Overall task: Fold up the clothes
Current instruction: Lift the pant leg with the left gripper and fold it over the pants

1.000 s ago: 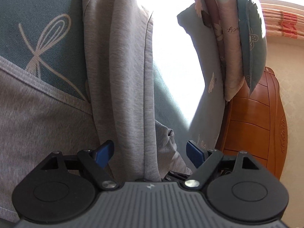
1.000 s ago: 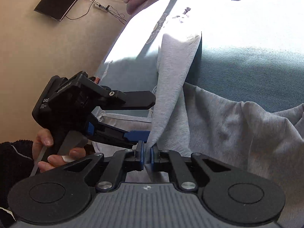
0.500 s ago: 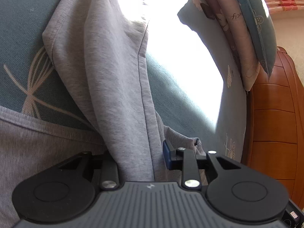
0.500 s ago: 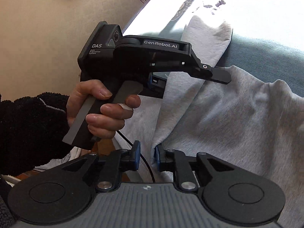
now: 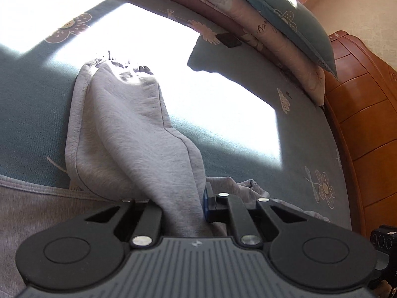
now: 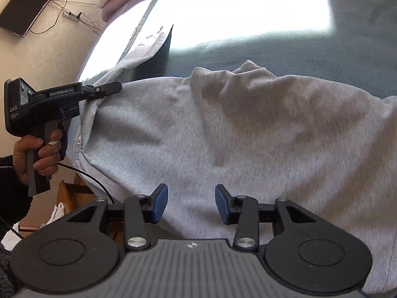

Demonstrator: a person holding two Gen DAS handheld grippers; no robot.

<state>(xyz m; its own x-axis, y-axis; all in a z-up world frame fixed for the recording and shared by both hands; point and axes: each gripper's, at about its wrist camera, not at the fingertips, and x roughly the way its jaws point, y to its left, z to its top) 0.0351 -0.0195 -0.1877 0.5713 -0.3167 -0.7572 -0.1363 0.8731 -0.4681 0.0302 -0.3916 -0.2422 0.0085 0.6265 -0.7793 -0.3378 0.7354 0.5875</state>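
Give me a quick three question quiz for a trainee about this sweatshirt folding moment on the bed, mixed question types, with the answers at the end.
1. True or false: the left gripper has grey fabric of the sleeve pinched between its fingers.
2. Multiple choice: what lies between the right gripper's fingers? A) a pinched fold of cloth B) nothing gripped, only the sweatshirt body lying below C) a pillow corner
3. Fill in: the sweatshirt lies on a teal ______ printed with flowers.

Key
1. True. The fabric runs between its closing jaws.
2. B. Its jaws are opening and its pads touch no cloth.
3. bedsheet
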